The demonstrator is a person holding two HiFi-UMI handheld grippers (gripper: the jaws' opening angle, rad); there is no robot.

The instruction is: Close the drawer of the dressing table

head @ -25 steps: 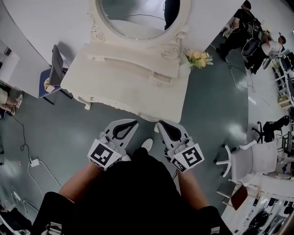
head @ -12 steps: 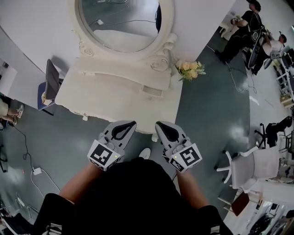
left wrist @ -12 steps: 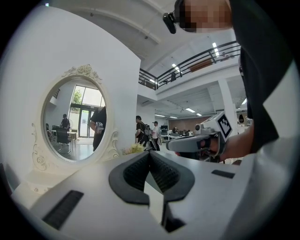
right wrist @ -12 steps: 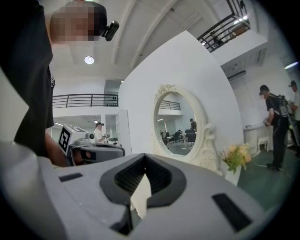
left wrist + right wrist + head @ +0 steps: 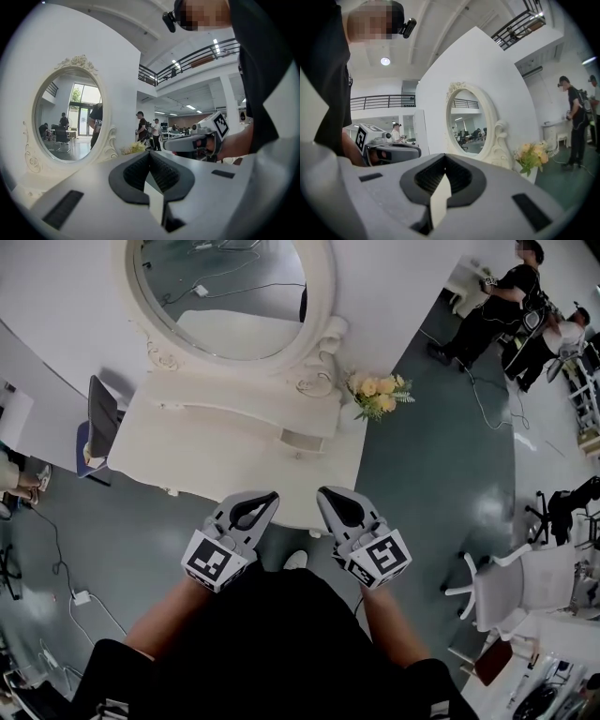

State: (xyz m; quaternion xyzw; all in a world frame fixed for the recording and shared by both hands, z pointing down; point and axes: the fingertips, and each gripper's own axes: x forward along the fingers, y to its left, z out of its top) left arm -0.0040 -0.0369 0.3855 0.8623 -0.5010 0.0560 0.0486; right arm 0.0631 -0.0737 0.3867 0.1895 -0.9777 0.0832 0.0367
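The white dressing table with its oval mirror stands in front of me in the head view. A small drawer in its raised back shelf, right of centre, sticks out a little. My left gripper and right gripper are held side by side, both shut and empty, with their tips over the table's near edge, short of the drawer. In the left gripper view the jaws meet, with the mirror to their left. The right gripper view shows its closed jaws, with the mirror beyond.
A bunch of yellow flowers stands at the table's right end. A blue chair is at its left, and a white chair is on the floor to my right. Two people stand at the far right. Cables lie on the floor at left.
Both grippers have moved forward towards the dressing table, staying shut. The table now lies nearer and further left in the head view, its front edge under the gripper tips.
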